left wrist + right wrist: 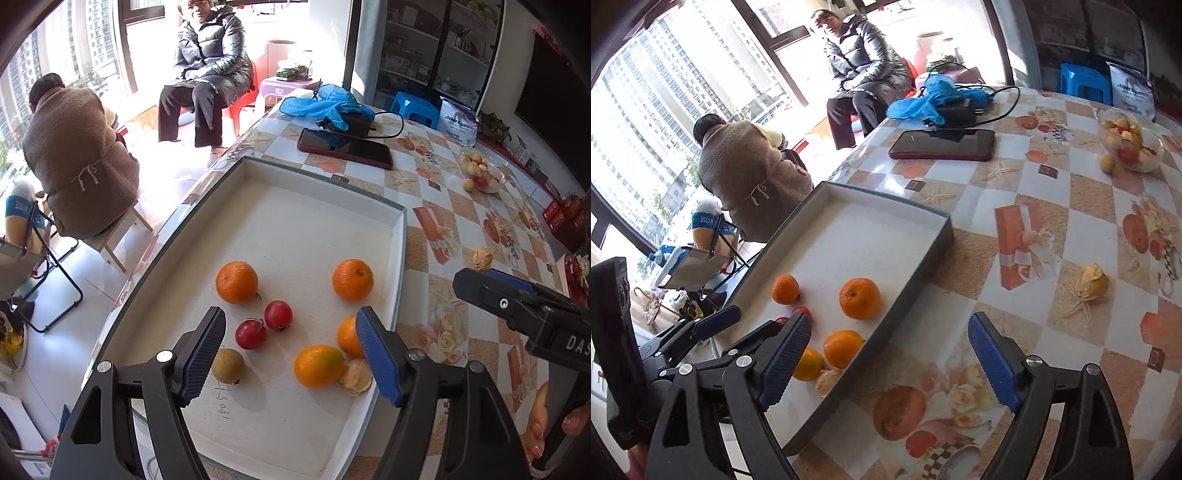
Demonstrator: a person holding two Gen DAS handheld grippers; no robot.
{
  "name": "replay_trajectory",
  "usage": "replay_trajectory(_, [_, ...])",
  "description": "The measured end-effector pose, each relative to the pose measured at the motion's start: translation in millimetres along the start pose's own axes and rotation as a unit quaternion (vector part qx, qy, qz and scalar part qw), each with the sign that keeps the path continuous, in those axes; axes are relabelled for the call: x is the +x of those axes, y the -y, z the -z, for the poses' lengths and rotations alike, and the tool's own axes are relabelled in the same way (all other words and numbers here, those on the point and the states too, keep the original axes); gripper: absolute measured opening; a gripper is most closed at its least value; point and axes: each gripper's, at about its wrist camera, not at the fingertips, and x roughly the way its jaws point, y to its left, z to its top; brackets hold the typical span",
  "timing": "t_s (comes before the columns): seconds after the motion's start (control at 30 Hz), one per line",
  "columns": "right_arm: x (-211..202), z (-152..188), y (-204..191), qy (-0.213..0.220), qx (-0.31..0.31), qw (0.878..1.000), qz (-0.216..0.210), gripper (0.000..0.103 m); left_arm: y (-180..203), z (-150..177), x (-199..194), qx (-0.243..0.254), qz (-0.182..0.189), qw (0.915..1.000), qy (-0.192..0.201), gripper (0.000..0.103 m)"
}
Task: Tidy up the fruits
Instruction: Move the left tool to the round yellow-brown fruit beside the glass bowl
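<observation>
Hovering over the white tray (258, 177), left gripper (291, 347) spread wide, nothing gripped; four oranges (236, 282), two tomatoes (278, 315), a brownish fruit (228, 366) and what looks like peel (355, 376) lie inside | right wrist: right gripper (890, 358) agape, empty, above the tray's rim (886, 328) and tablecloth (1052, 229); peeled fruit (1092, 283) outside the tray.

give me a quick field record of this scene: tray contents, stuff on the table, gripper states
tray: white, on the table's near left edge
in tray: four oranges, two tomatoes, one brownish round fruit, a peeled piece
loose on table: peel scrap
bowl: clear, holding fruit, far right
phone: lying flat beyond the tray
left gripper: open, above the tray, holding nothing
right gripper: open, over the tray's right wall, holding nothing
</observation>
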Motion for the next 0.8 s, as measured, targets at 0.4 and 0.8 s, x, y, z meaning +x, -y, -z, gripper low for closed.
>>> replay_trajectory(0.4, [-98.1, 52.2, 181.1, 0.035, 0.246, 0.967, 0.061, 0.103, 125.9, -33.3, -71.5, 0.114, 0.115, 0.9864, 0.028, 0.08])
replay_trajectory(0.8, [-166.3, 66.0, 235.1, 0.071, 0.289, 0.952, 0.077, 0.103, 224.3, -64.8, -143.8, 0.187, 0.171, 0.9653, 0.064, 0.08])
